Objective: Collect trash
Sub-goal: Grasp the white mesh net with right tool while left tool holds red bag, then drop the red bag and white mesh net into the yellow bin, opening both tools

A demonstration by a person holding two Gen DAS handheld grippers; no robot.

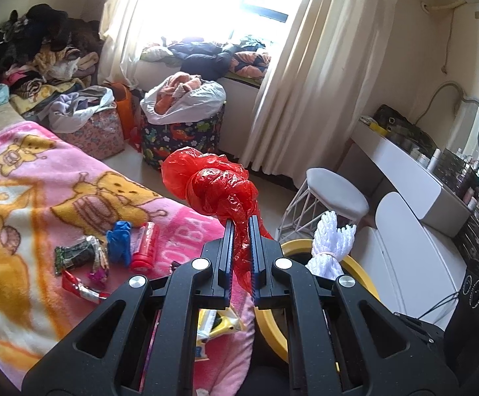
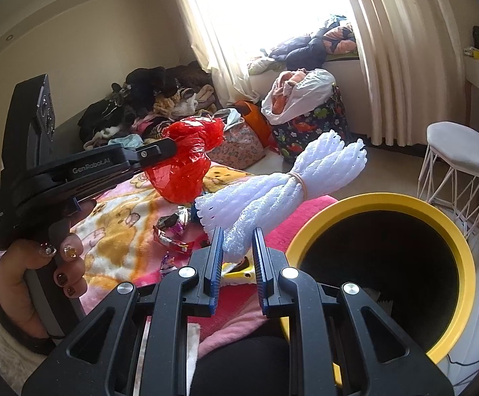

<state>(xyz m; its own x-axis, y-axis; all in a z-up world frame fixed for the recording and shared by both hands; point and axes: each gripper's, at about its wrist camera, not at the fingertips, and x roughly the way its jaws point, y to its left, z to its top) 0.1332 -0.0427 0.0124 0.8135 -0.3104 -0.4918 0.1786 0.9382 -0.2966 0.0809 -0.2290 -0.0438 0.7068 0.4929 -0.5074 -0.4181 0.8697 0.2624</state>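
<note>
Trash on the pink cartoon blanket (image 1: 41, 178) covering the bed, spread near its front edge by the bin. Yellow-rimmed bin (image 2: 450, 231) with black inside stands just beside the bed's front corner, mouth tipped toward the right camera; a scrap of pale paper shows low inside it. Red plastic bag (image 1: 216, 188), knotted, is off the blanket, its tail pinched in the left gripper (image 1: 241, 227), jaws clamped on it; right view shows the bag (image 2: 186, 161) held above the blanket in the person's left hand (image 2: 25, 283). White foam net bundle (image 2: 272, 188), tied with a rubber band, is clamped at one end by the right gripper (image 2: 237, 241), lifted near the bin rim, over the bed edge. Left on the blanket: red cylinder (image 1: 145, 247) lying flat, blue glove-like wad (image 1: 119, 241) touching it, dark green wrapper (image 1: 74, 254), red-and-silver wrapper (image 1: 81, 288), small purple foil bit (image 1: 96, 275), all close together. Yellow-white packet (image 1: 219, 325) at the blanket's front edge, partly hidden under the left gripper. White stool (image 1: 335, 194) stands on the floor past the bin
</note>
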